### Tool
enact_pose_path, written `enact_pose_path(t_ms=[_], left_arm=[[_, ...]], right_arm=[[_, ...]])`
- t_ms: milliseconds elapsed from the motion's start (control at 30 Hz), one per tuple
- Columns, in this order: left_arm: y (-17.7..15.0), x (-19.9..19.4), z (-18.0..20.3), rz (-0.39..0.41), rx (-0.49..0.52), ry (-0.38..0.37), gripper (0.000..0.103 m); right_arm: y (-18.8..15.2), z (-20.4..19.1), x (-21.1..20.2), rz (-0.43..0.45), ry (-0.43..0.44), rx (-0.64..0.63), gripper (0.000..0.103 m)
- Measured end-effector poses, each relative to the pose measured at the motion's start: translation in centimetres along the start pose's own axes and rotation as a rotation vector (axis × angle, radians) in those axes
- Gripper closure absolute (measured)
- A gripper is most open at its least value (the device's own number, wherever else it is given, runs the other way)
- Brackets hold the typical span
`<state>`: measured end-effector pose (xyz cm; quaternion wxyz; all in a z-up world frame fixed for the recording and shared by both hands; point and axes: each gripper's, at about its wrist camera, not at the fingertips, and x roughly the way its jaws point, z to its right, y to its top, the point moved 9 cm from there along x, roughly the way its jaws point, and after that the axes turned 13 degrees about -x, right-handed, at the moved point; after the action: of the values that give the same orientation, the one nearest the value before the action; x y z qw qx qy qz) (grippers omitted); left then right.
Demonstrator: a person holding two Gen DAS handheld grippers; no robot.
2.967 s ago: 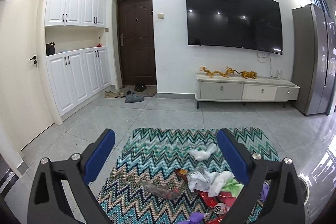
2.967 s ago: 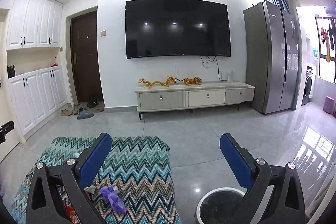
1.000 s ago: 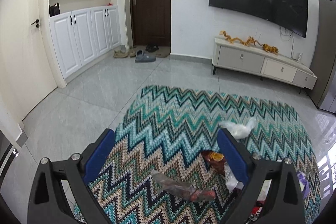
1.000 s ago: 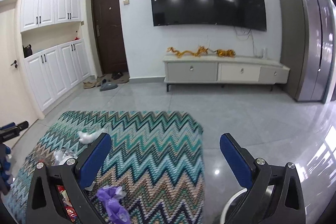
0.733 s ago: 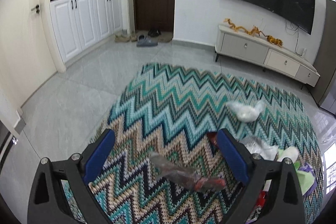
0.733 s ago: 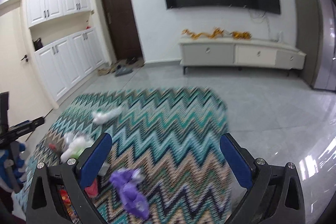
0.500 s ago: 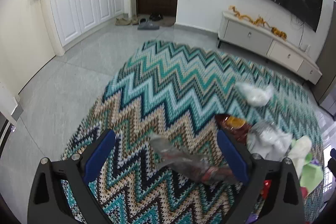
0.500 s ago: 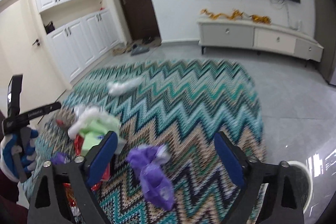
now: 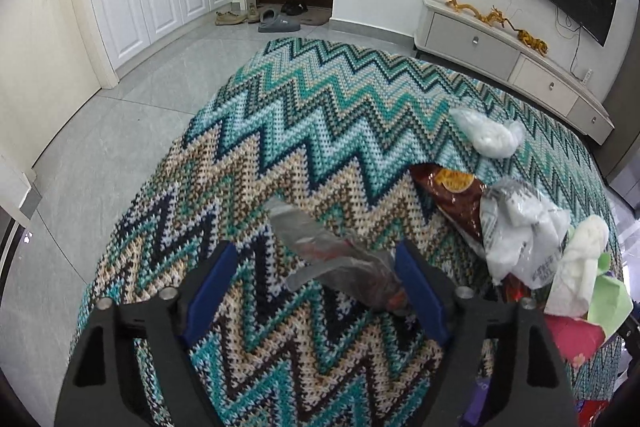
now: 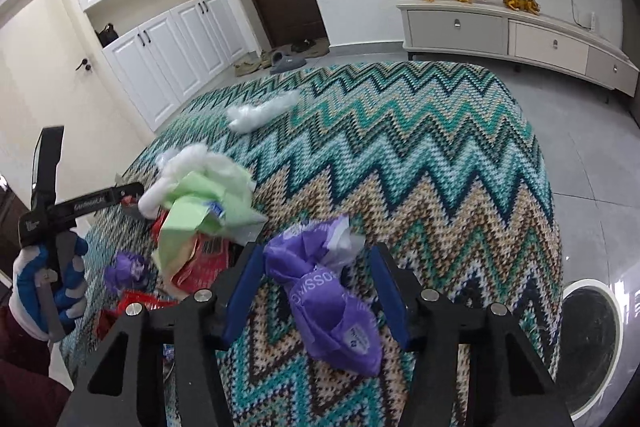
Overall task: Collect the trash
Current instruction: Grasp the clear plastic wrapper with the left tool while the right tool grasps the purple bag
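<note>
The right tongs (image 10: 316,291) are closing around a crumpled purple plastic wrapper (image 10: 328,299) on the zigzag knitted rug (image 10: 420,163), pads not yet pressing. The left tongs (image 9: 316,291) close around a clear crinkled wrapper (image 9: 332,259); beyond lies mixed litter (image 9: 528,243).

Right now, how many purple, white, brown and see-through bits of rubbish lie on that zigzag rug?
Purple bags: 2
White bags and wads: 3
Brown snack bag: 1
See-through wrapper: 1
Total: 7
</note>
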<state>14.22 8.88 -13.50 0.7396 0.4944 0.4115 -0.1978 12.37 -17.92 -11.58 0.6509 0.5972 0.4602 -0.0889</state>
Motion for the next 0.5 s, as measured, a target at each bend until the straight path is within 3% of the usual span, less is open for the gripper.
enact_pose_path(t_ms=[100, 167, 333, 500], left_arm=[[-0.5, 0.1, -0.2, -0.017, -0.002, -0.009, 0.046], [-0.7, 0.1, -0.4, -0.026, -0.013, -0.019, 0.052], [-1.1, -0.2, -0.8, -0.04, -0.026, -0.058, 0.078], [-1.3, -1.4, -0.9, -0.02, -0.01, -0.089, 0.088]], right_arm=[[-0.5, -0.7, 0.0, -0.011, 0.015, -0.013, 0.06], [-0.7, -1.3, -0.2, -0.01, 0.011, -0.038, 0.061], [-0.9, -2.3, -0.9, -0.016, 0.004, -0.085, 0.063], [-1.5, -2.7, -1.1, -0.033, -0.017, -0.105, 0.065]])
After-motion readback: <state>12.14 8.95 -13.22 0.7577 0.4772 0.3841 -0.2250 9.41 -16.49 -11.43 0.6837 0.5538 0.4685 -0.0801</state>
